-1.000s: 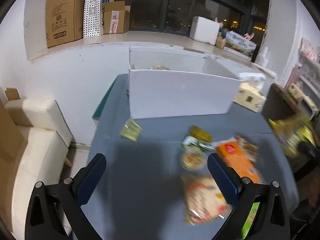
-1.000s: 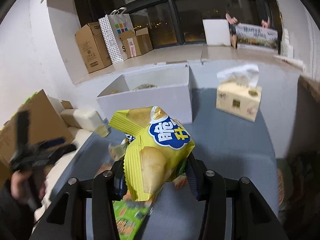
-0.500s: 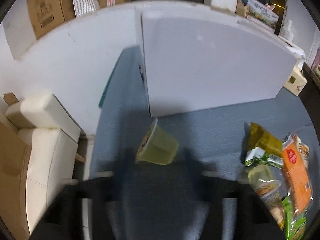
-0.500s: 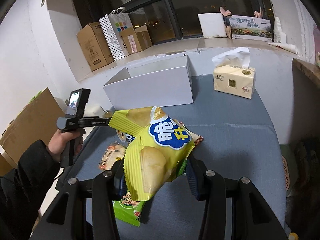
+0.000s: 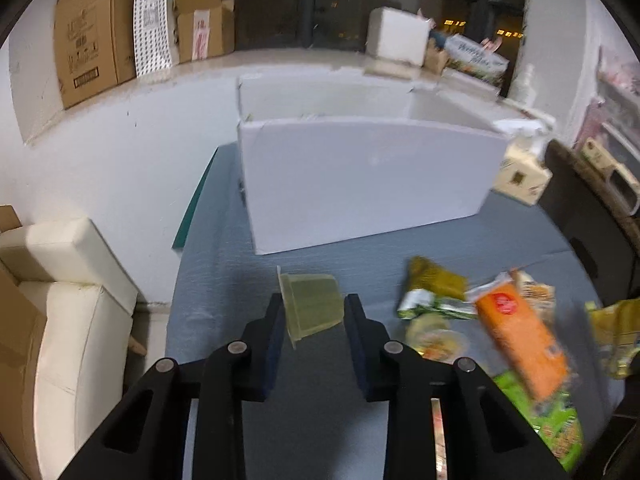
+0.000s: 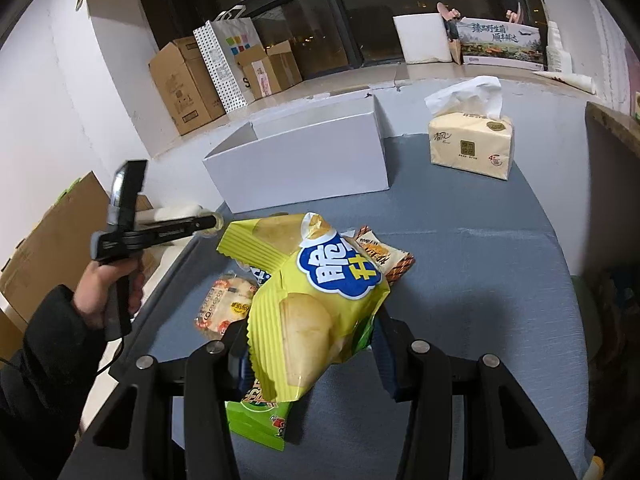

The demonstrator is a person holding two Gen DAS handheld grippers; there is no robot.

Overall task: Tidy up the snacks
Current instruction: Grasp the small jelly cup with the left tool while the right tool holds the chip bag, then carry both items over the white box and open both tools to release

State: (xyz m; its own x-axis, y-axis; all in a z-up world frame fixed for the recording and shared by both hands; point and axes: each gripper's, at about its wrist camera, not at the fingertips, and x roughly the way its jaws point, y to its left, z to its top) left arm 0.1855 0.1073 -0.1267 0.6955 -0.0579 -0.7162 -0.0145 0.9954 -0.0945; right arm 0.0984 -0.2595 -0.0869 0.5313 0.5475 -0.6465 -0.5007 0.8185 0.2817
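Between the blue pads of the left hand-held gripper [image 5: 313, 322], a green jelly cup [image 5: 312, 306] lies on its side, gripped and apparently just above the grey worktop [image 5: 360, 252]. The right hand-held gripper [image 6: 308, 354] is clenched on a yellow chip bag [image 6: 316, 300], raised over 1 green packet [image 6: 258, 420] and 2 wrapped snacks. Further out, loose packets, including an orange one [image 5: 520, 336], lie right of the cup. Beyond stands the open white box [image 5: 360, 180], with a tissue pack [image 6: 472, 144] at its right. Step in hand, as judged: carrying both items to the box; the next move calls for lifting each over the near wall before releasing. The box contents are hidden, and the right-hand packets are blurred.
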